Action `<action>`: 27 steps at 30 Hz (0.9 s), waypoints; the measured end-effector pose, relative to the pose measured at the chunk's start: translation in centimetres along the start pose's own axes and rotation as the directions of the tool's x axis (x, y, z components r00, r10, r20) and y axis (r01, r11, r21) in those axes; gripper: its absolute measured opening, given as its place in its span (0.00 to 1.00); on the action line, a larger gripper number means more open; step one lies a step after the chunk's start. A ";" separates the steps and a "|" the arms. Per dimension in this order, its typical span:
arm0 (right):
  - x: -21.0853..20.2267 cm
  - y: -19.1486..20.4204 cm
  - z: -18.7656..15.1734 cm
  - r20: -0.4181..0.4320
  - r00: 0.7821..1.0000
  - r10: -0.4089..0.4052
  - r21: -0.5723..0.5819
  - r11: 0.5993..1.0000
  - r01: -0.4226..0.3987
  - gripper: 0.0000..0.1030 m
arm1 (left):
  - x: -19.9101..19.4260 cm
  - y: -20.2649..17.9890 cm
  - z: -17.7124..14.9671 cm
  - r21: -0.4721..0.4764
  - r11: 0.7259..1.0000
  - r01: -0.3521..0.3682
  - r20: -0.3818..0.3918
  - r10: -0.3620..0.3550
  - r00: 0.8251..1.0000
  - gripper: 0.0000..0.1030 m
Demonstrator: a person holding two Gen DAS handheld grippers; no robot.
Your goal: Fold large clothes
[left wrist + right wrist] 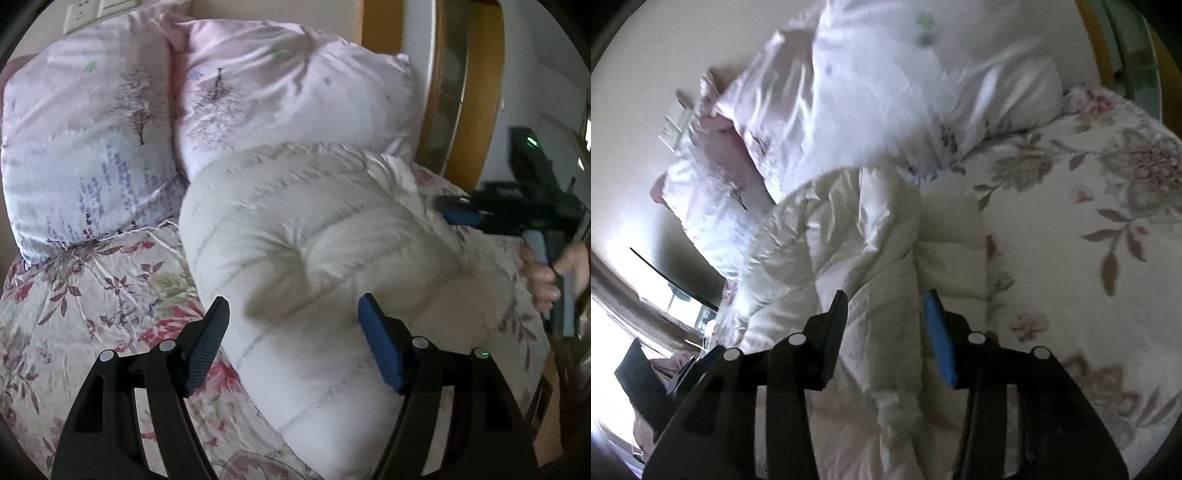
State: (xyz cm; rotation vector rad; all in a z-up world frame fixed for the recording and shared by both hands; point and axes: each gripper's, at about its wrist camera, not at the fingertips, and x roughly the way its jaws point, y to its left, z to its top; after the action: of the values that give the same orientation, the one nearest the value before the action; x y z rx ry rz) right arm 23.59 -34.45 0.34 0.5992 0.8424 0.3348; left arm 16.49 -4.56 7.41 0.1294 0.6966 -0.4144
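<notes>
A puffy white quilted garment (314, 258) lies folded in a thick bundle on the floral bedspread (74, 302). My left gripper (291, 343) is open just above its near end, fingers either side, holding nothing. The right gripper shows in the left wrist view (465, 212) at the bundle's far right edge, held by a hand. In the right wrist view the right gripper (886, 328) is open over the white garment (849, 240), with fabric between its fingers but not pinched.
Two pink floral pillows (92, 140) (288, 99) lean against the headboard behind the bundle. A wooden bed frame (458, 92) stands at the right. The bedspread (1089, 221) stretches right of the garment. A dark object (639, 384) sits at lower left.
</notes>
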 end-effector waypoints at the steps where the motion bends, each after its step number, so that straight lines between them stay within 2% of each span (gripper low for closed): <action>1: 0.7 0.0 0.2 -0.015 1.000 0.000 0.002 1.000 0.000 0.20 | 0.3 -0.2 -0.1 0.004 1.000 -0.006 -0.006 0.006 1.000 0.71; 3: 1.8 -0.3 0.1 -0.009 1.000 -0.027 0.002 1.000 0.027 0.08 | 0.7 0.0 -0.3 -0.007 1.000 -0.004 -0.018 0.004 1.000 0.71; 4: 2.0 -0.3 0.3 0.004 0.999 -0.046 0.011 0.999 0.046 0.05 | 1.0 0.1 -0.3 -0.019 1.000 0.005 -0.023 -0.006 1.000 0.72; 8: 2.0 -1.7 0.0 0.021 0.996 -0.083 0.064 0.995 0.081 0.03 | 1.4 0.0 -0.4 -0.014 1.000 0.008 -0.024 -0.008 1.000 0.73; 15: 4.6 -2.3 -0.9 -0.015 0.982 -0.187 0.065 0.980 0.188 0.02 | 2.9 0.3 -0.4 -0.030 0.999 0.013 -0.047 -0.015 0.999 0.75; 18: 5.5 -2.6 -1.0 -0.029 0.978 -0.204 0.074 0.976 0.206 0.01 | 3.8 -0.3 -0.4 -0.010 0.999 -0.036 -0.041 0.036 0.999 0.76; 20: 5.5 -2.7 -0.8 -0.048 0.978 -0.201 0.073 0.976 0.204 0.02 | 3.9 -0.4 -0.3 -0.021 0.999 -0.038 -0.045 0.037 0.998 0.76; 22: 4.5 -2.7 -0.6 -0.053 0.982 -0.183 0.085 0.979 0.187 0.09 | 3.0 0.1 -0.1 -0.056 0.998 -0.009 -0.039 0.007 0.999 0.76; 24: 2.6 -3.2 -0.4 -0.028 0.990 -0.140 0.113 0.983 0.143 0.32 | 2.0 1.1 0.0 -0.111 0.993 0.044 -0.016 -0.046 0.999 0.76; 25: 1.4 -3.4 -0.3 -0.005 0.993 -0.115 0.122 0.986 0.115 0.61 | 1.7 1.6 0.1 -0.139 0.988 0.067 -0.003 -0.068 0.998 0.76; 27: -0.7 -3.5 0.0 0.046 0.995 -0.092 0.120 0.989 0.086 0.86 | 0.7 3.5 0.3 -0.212 0.972 0.104 0.028 -0.100 0.995 0.76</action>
State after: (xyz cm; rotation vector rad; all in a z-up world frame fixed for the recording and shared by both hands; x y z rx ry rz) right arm 23.31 -37.53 -1.43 0.6746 0.8405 0.1883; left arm 18.62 -1.71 7.13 -0.1131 0.7286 -0.4361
